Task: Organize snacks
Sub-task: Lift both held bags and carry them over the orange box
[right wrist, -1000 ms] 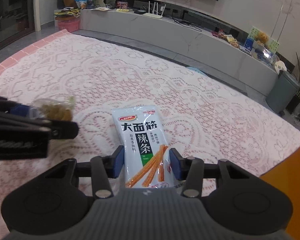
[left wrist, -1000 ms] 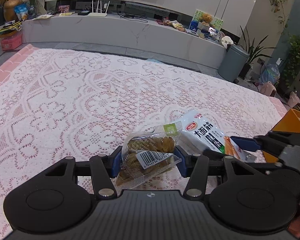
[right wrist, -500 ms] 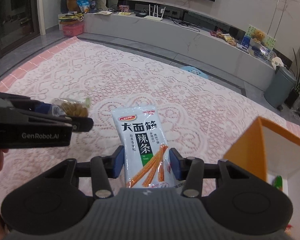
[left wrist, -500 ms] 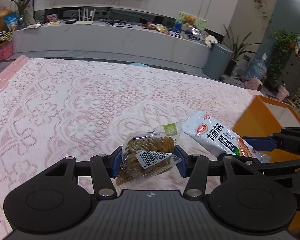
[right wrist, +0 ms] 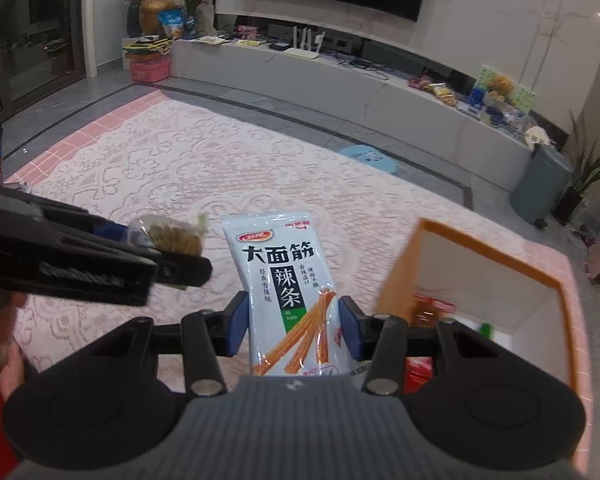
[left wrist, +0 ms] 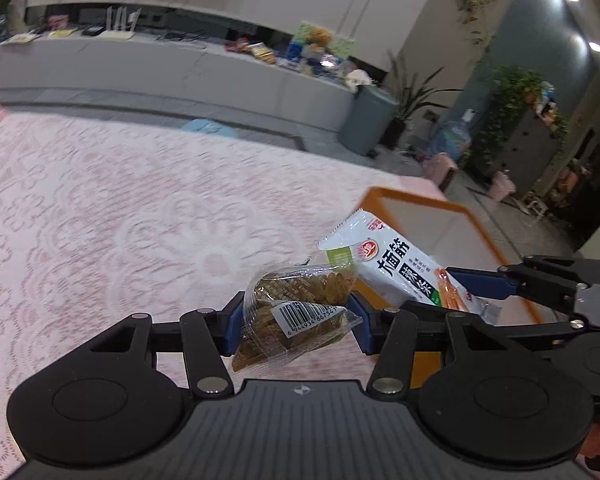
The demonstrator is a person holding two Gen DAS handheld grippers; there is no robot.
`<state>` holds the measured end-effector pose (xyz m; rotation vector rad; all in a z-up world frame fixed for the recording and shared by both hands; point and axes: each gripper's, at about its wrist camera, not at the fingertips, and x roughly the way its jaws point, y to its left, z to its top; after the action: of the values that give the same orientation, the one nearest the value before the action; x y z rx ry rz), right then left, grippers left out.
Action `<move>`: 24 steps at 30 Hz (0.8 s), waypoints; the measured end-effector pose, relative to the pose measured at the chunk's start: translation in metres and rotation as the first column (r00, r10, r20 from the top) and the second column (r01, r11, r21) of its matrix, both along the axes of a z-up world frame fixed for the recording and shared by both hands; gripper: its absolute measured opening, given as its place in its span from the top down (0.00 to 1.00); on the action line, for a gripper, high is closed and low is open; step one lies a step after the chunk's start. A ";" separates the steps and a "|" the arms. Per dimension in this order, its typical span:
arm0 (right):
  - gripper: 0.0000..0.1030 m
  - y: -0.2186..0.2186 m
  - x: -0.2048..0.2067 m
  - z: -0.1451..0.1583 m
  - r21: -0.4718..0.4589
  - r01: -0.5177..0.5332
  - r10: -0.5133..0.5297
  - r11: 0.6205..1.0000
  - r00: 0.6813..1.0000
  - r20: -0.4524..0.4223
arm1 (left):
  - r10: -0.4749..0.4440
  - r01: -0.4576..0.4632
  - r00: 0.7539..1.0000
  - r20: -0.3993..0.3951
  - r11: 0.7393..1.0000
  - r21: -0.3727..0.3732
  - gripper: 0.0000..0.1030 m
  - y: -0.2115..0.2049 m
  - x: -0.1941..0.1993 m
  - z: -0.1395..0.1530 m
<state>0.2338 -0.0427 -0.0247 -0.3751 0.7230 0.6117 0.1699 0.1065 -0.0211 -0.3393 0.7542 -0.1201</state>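
My left gripper (left wrist: pixel 296 326) is shut on a clear packet of brown snacks (left wrist: pixel 296 304) with a barcode label, held above the pink lace tablecloth (left wrist: pixel 120 216). My right gripper (right wrist: pixel 293 326) is shut on a white spicy-strip packet (right wrist: pixel 284 280) printed with orange sticks. That white packet (left wrist: pixel 396 264) shows to the right in the left wrist view, over the corner of an orange box (left wrist: pixel 472 224). In the right wrist view the orange box (right wrist: pixel 400 272) stands open at right, with red packets (right wrist: pixel 432 308) inside; the left gripper (right wrist: pixel 180 254) with its brown packet (right wrist: pixel 172 236) is at left.
A grey TV bench (right wrist: pixel 340 80) with routers and clutter runs behind the table. A grey bin (right wrist: pixel 540 188) and potted plants (left wrist: pixel 516 96) stand at the right. A person's hand (right wrist: pixel 0 340) shows at the lower left of the right wrist view.
Both grippers have risen and moved right with their packets. The orange box has come into view and now lies close under the white packet.
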 end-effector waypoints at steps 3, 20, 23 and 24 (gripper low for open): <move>0.55 -0.026 -0.002 0.011 -0.009 0.033 -0.033 0.999 0.999 0.030 | -0.049 0.049 0.999 0.023 0.999 0.004 0.42 -0.023 0.003 0.013; 0.55 -0.139 0.032 -0.012 -0.110 0.187 -0.186 0.976 0.982 0.014 | -0.387 0.389 0.921 -0.041 0.912 0.130 0.42 -0.170 0.076 0.004; 0.55 -0.143 0.042 -0.027 -0.125 0.185 -0.188 0.975 0.982 -0.013 | -0.399 0.408 0.913 -0.083 0.899 0.161 0.42 -0.180 0.085 -0.012; 0.55 -0.144 0.045 -0.031 -0.130 0.183 -0.187 0.975 0.982 -0.019 | -0.400 0.412 0.911 -0.101 0.896 0.165 0.42 -0.183 0.089 -0.017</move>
<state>0.2788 -0.1862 -0.0561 -0.4117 0.8188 0.3971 0.2591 -0.0767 -0.0380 -0.0047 0.8865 -0.4347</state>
